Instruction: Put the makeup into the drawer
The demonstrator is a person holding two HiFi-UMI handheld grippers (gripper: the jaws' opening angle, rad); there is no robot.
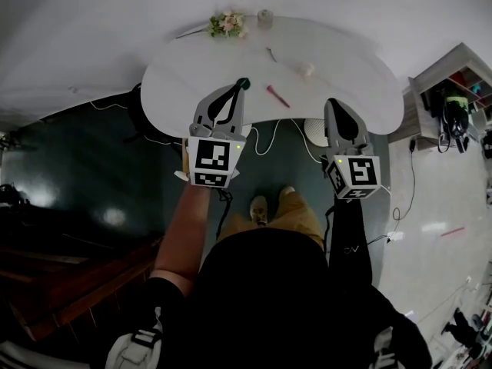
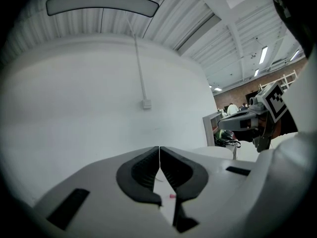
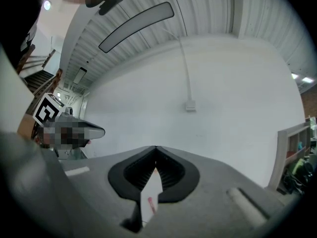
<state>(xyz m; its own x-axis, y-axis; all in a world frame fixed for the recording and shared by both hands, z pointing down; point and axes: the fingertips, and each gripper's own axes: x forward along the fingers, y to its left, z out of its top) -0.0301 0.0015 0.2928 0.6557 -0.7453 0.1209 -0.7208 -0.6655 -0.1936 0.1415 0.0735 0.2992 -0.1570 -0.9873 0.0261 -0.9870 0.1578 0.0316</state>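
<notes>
A table (image 1: 181,71) stands before the person, with a wall (image 2: 89,113) behind it. Flowers (image 1: 227,24) and a jar (image 1: 264,18) sit at its far edge. A makeup stick (image 1: 278,96) lies nearer the front. The left gripper (image 1: 237,89) hangs just left of the stick, the right gripper (image 1: 336,103) farther right. A shelf (image 1: 453,91) stands right of the table.
</notes>
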